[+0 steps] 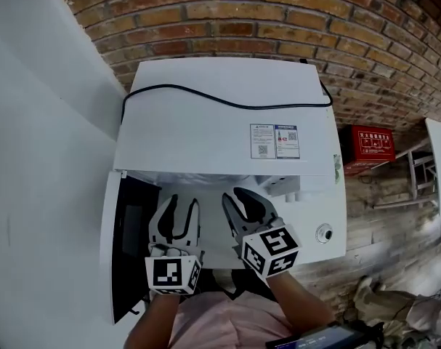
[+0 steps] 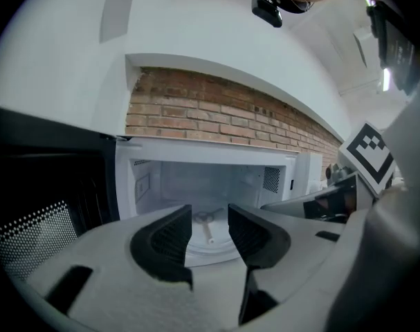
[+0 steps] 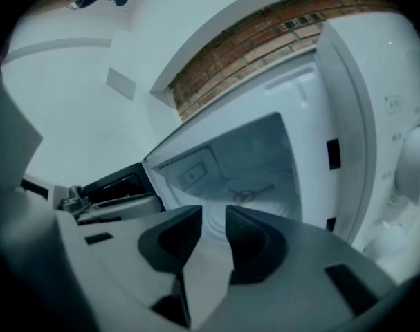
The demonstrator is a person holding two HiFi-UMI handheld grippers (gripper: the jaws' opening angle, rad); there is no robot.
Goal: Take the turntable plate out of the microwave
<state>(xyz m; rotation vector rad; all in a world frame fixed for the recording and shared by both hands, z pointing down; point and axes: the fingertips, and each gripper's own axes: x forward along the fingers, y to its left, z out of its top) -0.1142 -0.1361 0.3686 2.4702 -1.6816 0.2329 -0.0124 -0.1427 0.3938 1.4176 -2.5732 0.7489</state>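
Note:
The white microwave (image 1: pixel 220 115) stands open, its door (image 1: pixel 129 246) swung out to the left. The clear turntable plate (image 2: pixel 208 245) lies flat on the cavity floor, and the roller hub shows through it. In the right gripper view the plate (image 3: pixel 254 199) shows deeper in the cavity. My left gripper (image 1: pixel 184 199) (image 2: pixel 208 209) and right gripper (image 1: pixel 232 193) (image 3: pixel 212 210) hover side by side just before the opening, pointing in. Both are open with nothing between their jaws, and both are short of the plate.
A black cable (image 1: pixel 227 102) lies across the microwave's top. Its control panel with a round knob (image 1: pixel 323 233) is on the right. A brick wall (image 1: pixel 278 20) stands behind, a white wall on the left, and a red box (image 1: pixel 370 144) to the right.

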